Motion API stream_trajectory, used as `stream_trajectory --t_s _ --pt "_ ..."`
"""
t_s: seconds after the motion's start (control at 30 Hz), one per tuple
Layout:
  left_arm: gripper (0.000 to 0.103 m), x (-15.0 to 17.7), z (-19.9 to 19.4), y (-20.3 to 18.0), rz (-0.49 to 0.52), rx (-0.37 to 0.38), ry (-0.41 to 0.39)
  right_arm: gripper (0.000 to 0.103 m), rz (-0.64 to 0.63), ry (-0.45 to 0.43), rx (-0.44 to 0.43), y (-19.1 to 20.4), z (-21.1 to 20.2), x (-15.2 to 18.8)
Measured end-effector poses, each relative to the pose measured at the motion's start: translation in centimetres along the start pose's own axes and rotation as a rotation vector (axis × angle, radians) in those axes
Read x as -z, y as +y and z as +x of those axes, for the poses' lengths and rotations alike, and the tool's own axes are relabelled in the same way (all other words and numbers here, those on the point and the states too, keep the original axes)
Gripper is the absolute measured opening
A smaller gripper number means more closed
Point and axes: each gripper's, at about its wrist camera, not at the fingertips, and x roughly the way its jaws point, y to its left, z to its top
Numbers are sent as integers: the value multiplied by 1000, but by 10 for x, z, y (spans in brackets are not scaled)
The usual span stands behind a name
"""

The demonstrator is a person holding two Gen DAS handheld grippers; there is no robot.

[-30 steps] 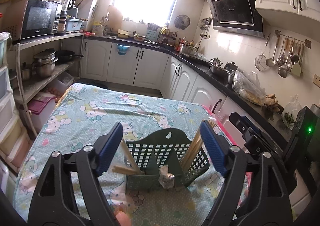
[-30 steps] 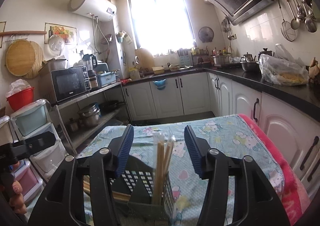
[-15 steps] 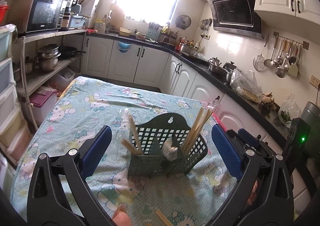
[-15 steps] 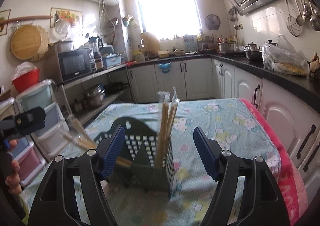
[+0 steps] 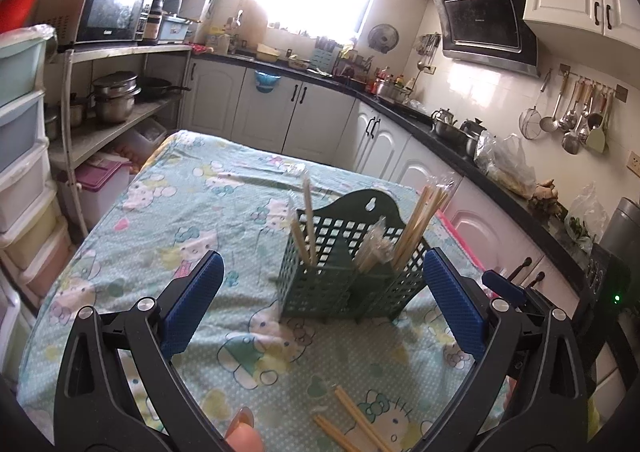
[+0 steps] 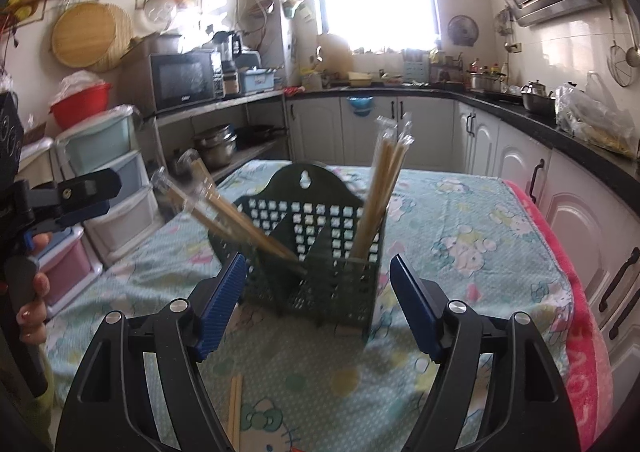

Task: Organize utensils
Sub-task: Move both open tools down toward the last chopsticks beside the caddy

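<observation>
Chopsticks (image 5: pixel 420 220) in clear sleeves, leaning in the right compartment of a dark green perforated utensil holder (image 5: pixel 348 276); more wrapped sticks (image 5: pixel 304 220) tilted in its left compartment, plus a crumpled sleeve, possibly holding another pair, in the middle. Standing upright on a table under a pale green cartoon-print cloth (image 5: pixel 168 220). Two bare chopsticks (image 5: pixel 352 424) lying flat on the cloth nearer the cameras, apart from the holder. Left gripper (image 5: pixel 320 304): blue pads (image 5: pixel 192 304) spread wide, clasping nothing, holder beyond the tips. Right gripper (image 6: pixel 316 300): jaws apart and empty, flanking the holder's front without contact. Fingertip (image 5: pixel 244 436) visible at the lower edge.
</observation>
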Motion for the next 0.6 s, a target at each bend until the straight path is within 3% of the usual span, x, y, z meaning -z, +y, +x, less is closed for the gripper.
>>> stream_trajectory --t_s 0.6 --pt "92 37 17 34 -38 -83 104 72 -69 173 -53 22 14 47"
